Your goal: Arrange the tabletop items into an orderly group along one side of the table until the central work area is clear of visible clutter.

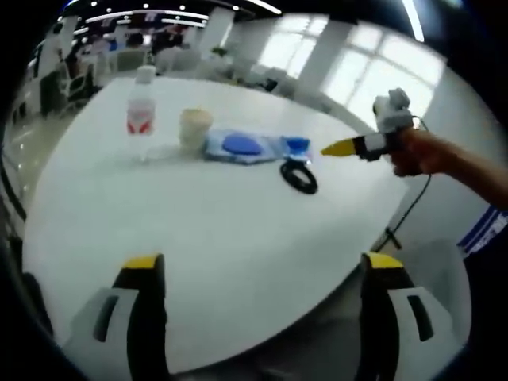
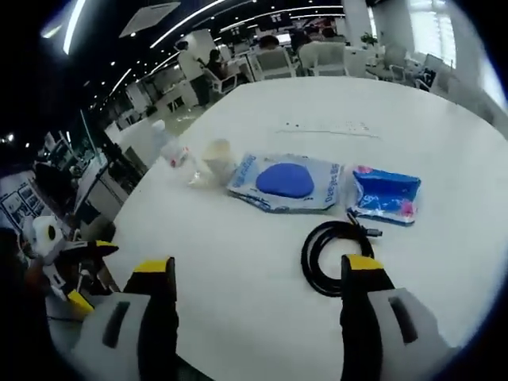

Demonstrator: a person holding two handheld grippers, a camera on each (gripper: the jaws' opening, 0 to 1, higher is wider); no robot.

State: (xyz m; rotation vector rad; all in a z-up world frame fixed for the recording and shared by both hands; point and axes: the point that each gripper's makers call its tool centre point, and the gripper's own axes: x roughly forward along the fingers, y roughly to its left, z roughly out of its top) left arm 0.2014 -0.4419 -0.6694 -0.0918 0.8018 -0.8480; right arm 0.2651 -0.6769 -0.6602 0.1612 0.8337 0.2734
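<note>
On the white round table [image 1: 238,230] stand a clear water bottle [image 1: 140,111] with a red label and a pale paper cup [image 1: 194,127]. Beside them lie a flat packet with a blue disc [image 1: 242,146], a small blue pouch [image 1: 296,145] and a coiled black cable [image 1: 299,176]. My left gripper [image 1: 262,266] hangs open over the near table edge, holding nothing. My right gripper [image 2: 255,270] is open and empty just short of the cable [image 2: 333,258]. Beyond it lie the disc packet [image 2: 290,181], pouch [image 2: 386,194], cup [image 2: 216,161] and bottle [image 2: 171,147].
A hand [image 1: 421,151] holds the right gripper [image 1: 341,148] beside the table's right edge. The left gripper [image 2: 91,275] shows past the table's rim. Office chairs and desks [image 2: 278,55] stand behind the table. A cord [image 1: 409,210] hangs off the right side.
</note>
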